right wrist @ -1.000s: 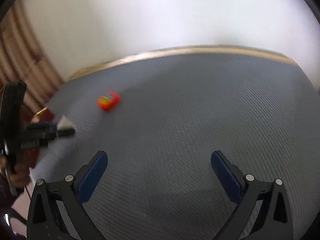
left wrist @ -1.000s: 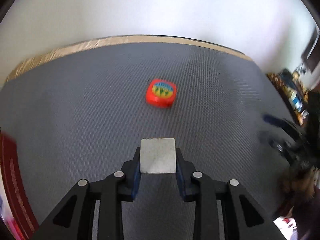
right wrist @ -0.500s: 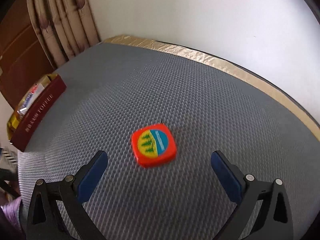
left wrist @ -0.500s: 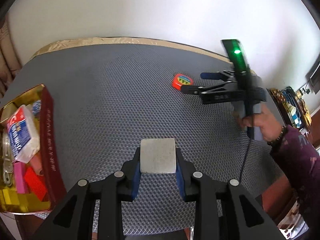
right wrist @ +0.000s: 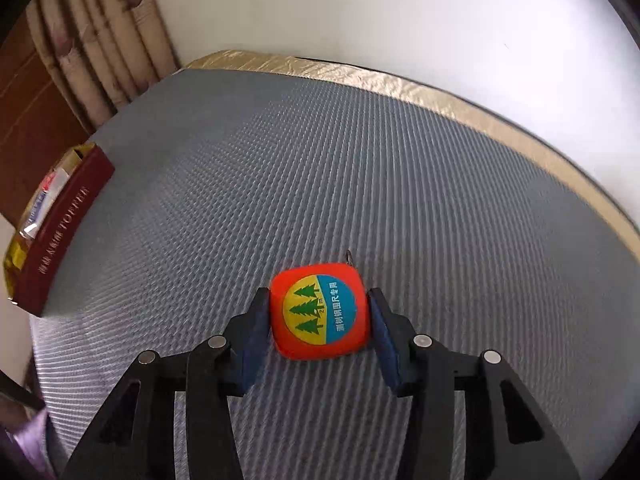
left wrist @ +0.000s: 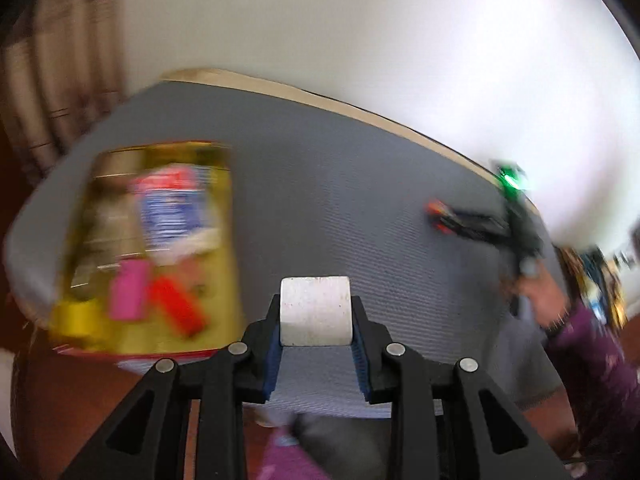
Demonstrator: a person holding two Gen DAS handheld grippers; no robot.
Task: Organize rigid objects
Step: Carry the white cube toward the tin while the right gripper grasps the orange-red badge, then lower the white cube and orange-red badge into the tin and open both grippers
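Orange and squarish, a small tape measure [right wrist: 319, 312] is seen lying flat on the grey textured table [right wrist: 360, 168], round label facing up, between the blue pads of the right tool [right wrist: 318, 330]. No clear long axis is offered by the case; its metal tab end is pointed away toward the far edge. The right jaws are closing, the left pad at the case, a sliver of gap on the right. A white block [left wrist: 315, 311] is clamped squarely in the left tool [left wrist: 316, 344], held above the table near an open gold-lined tin [left wrist: 230, 248] of blurred items.
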